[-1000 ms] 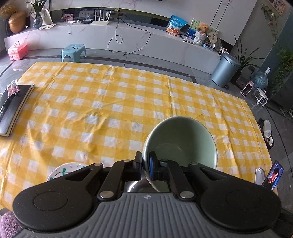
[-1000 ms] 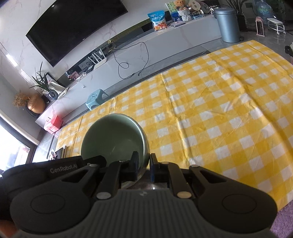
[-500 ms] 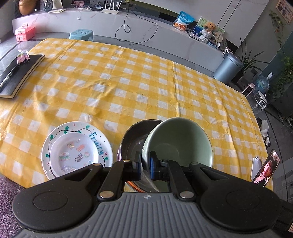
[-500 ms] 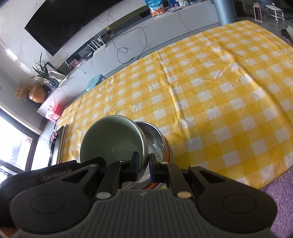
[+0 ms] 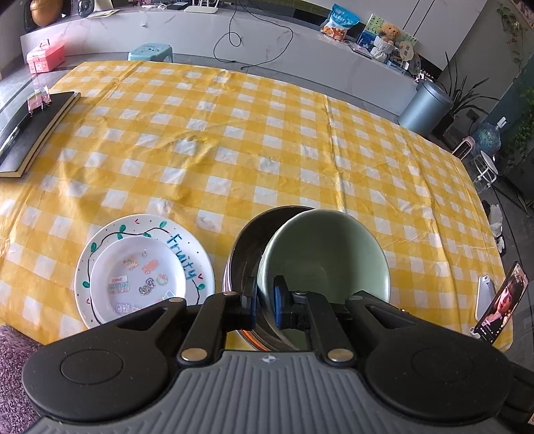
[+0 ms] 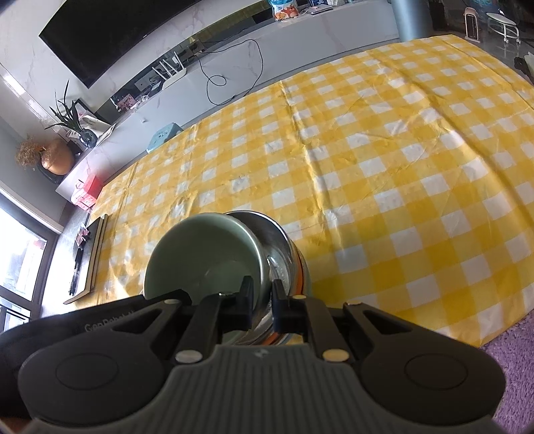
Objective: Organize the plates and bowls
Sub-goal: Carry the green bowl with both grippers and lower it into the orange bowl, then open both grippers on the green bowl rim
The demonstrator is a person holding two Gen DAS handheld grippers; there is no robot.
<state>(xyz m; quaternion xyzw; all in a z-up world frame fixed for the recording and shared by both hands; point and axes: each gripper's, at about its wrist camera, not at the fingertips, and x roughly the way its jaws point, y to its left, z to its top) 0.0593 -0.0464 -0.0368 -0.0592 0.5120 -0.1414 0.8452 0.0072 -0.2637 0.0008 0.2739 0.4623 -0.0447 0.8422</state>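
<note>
Black tongs (image 5: 265, 302), ribbed grey housing, silver screws (lettering perhaps "GenRobot")

Two bowls are in view: one green bowl (image 5: 328, 257) and one steel bowl (image 5: 248, 247). There are two plates, a small plate (image 5: 137, 277) lying on a larger plate (image 5: 100, 240) lettered "Fruity", and two grippers, the left gripper (image 5: 265, 300) and the right gripper (image 6: 262, 302). On and around the one checked cloth (image 5: 267, 140) there are also one black book (image 5: 30, 127), two phones, a lit phone (image 5: 504, 300) and a white phone (image 5: 484, 295), one bin (image 5: 424, 108), one blue stool (image 5: 150, 51), one pink box (image 5: 45, 56), one TV (image 6: 133, 30) and one teddy bear (image 5: 388, 31).
</note>
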